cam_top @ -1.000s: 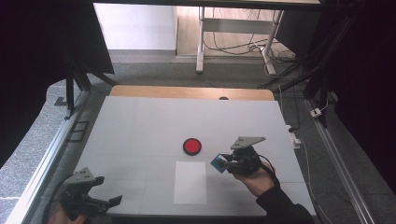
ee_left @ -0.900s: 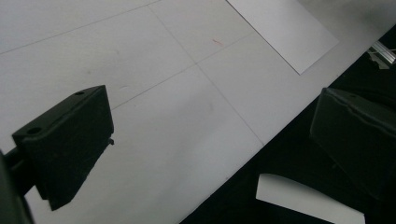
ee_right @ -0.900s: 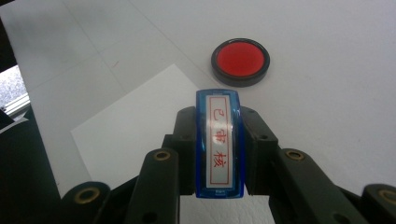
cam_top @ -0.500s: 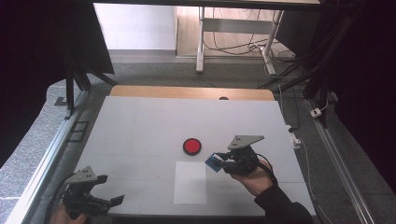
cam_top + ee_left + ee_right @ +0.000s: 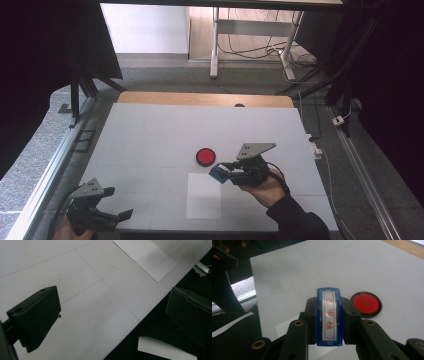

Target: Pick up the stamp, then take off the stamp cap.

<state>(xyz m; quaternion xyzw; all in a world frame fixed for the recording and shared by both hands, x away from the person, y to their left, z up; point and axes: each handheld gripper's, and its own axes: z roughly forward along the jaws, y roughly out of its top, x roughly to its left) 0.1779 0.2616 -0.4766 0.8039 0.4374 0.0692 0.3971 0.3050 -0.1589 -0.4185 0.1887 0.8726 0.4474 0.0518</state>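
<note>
R gripper clamped on the blue stamp, held above table, just by the white sheet; red ink pad near, to its left. L gripper jaws wide, nothing in them, at table's near-left corner.

Risks, imo: grip is on the stamp's narrow sides only, so it could twist or slip w/ down pressure → smeared/crooked print. Sheet looks loose, L not pinning it, may shift.

Count: 1 stamp, 1 ink pad, 1 sheet, 2 grippers.
</note>
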